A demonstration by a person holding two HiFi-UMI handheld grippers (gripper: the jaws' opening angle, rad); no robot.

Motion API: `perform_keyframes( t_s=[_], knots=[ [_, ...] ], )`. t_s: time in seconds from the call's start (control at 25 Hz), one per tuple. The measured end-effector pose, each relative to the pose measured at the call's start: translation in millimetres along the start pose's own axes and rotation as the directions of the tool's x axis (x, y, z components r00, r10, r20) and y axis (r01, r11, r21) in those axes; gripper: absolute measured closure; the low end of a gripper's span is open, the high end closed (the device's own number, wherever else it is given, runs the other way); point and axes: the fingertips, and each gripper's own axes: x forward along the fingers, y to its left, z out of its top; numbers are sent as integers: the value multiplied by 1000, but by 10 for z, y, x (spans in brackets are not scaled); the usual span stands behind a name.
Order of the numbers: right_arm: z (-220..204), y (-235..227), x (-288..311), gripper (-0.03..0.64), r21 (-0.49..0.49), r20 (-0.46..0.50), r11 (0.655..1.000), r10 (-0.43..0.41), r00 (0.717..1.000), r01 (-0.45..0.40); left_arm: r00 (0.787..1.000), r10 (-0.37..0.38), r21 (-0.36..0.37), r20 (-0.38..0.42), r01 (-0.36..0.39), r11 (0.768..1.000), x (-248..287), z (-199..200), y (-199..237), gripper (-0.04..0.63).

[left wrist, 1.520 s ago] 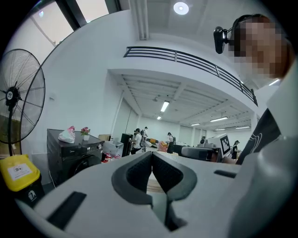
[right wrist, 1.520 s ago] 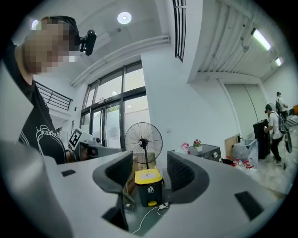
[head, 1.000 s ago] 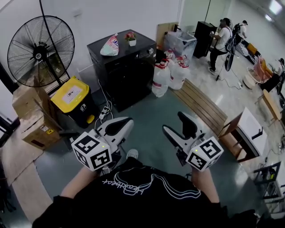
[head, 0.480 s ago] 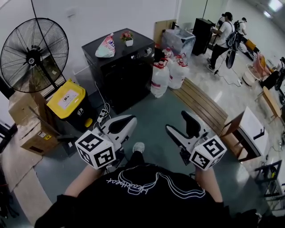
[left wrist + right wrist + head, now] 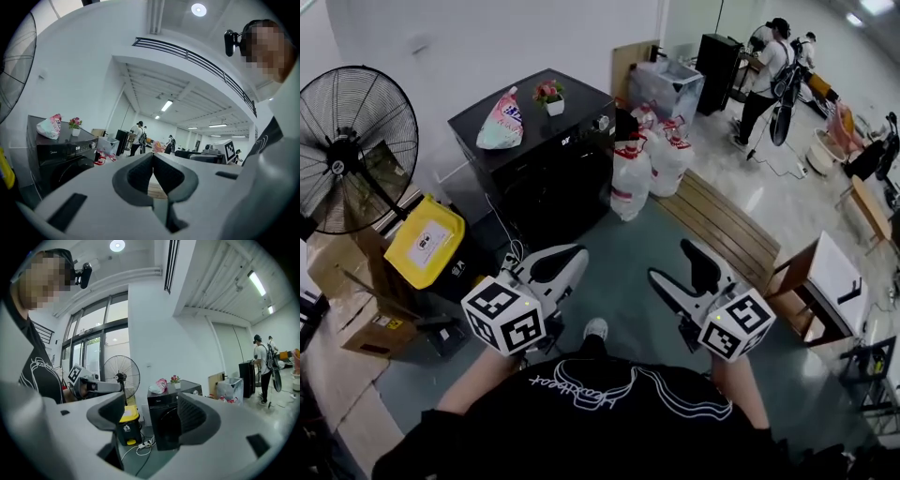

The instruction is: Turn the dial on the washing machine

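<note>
Dial (image 5: 602, 123) on washer (image 5: 548, 183) front lies well ahead: fwd-right of L hand-held gripper (image 5: 572, 255), fwd-left of R hand-held gripper (image 5: 670, 261), roughly equidistant. L jaws pressed together, holding nothing; R jaws apart, empty, washer framed between them at a distance.

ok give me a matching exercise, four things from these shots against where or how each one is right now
Things:
1. left gripper
2. right gripper
3. flower pot
4. yellow bin

Place or state:
A. on top of the washing machine
B. jaws apart, nothing between them
C. on the floor beside the washing machine
D. jaws together

Pairs: 1-D, 2-B, 3-A, 4-C
</note>
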Motion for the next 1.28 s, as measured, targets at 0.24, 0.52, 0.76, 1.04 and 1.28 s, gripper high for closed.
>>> perform_keyframes(
  t_s=[0.24,0.52,0.76,1.04,1.28],
  knots=[
    [26,-757,705,272,47,-29,998,-34,999,35,999,-22,-24,-40,21,999,752,187,805,591],
    [-56,-1566,1581,272,75,-89,995,-60,994,67,997,-14,-68,-77,9,998,1486,251,1815,591],
    [-101,-2112,2080,272,77,-118,993,-85,989,94,996,5,-90,-92,-13,996,1979,260,2494,591],
    [-123,-2482,2358,273,100,-120,992,-67,990,79,995,18,-81,-99,-26,996,2368,297,2801,591],
    [-121,-2921,2776,273,98,-142,995,0,990,15,991,109,-58,-75,-114,992,2627,305,3190,591]
  ],
)
